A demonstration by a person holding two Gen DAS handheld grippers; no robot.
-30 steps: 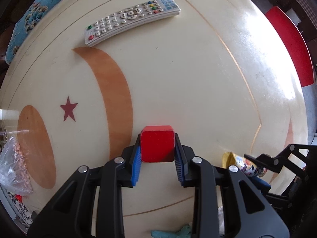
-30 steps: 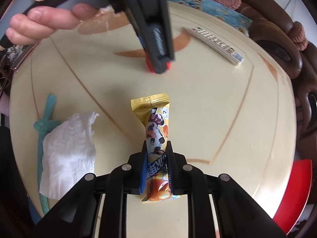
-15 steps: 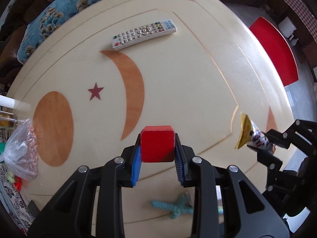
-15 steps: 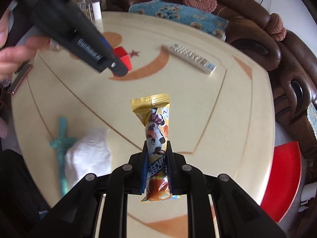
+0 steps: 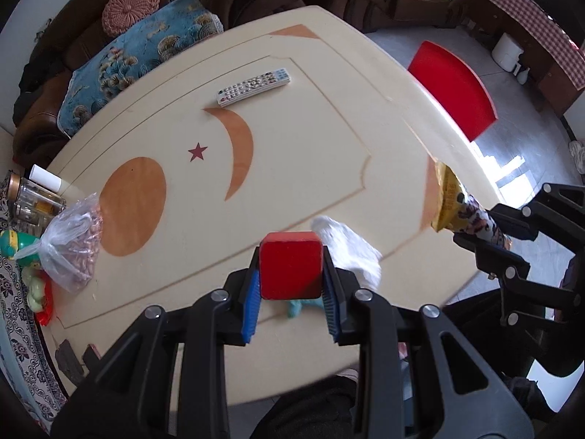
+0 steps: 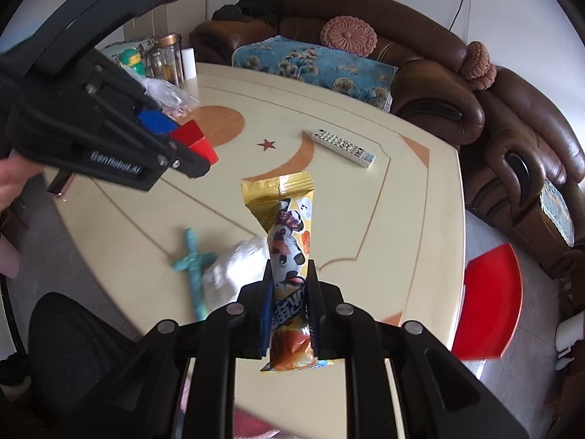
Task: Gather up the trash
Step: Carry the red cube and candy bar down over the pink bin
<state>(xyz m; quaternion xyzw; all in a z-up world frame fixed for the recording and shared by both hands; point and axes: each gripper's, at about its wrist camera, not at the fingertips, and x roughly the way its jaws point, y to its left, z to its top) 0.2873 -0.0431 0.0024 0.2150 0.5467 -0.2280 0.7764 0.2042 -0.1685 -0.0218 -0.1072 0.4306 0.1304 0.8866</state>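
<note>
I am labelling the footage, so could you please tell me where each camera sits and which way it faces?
Left wrist: rides the left tongs, looking steeply down at the cream oval table; its black fingers clamp a red block.
Right wrist: rides the right tongs, angled down toward the brown leather sofa; its fingers grip a yellow snack wrapper; a hand shows at left.
Shared: grey remote control, white crumpled tissue, each other's tongs.

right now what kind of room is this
Most likely a home living room: a brown leather sofa with round crocheted cushions wraps around a cream table, and a TV remote lies on the table.
</note>
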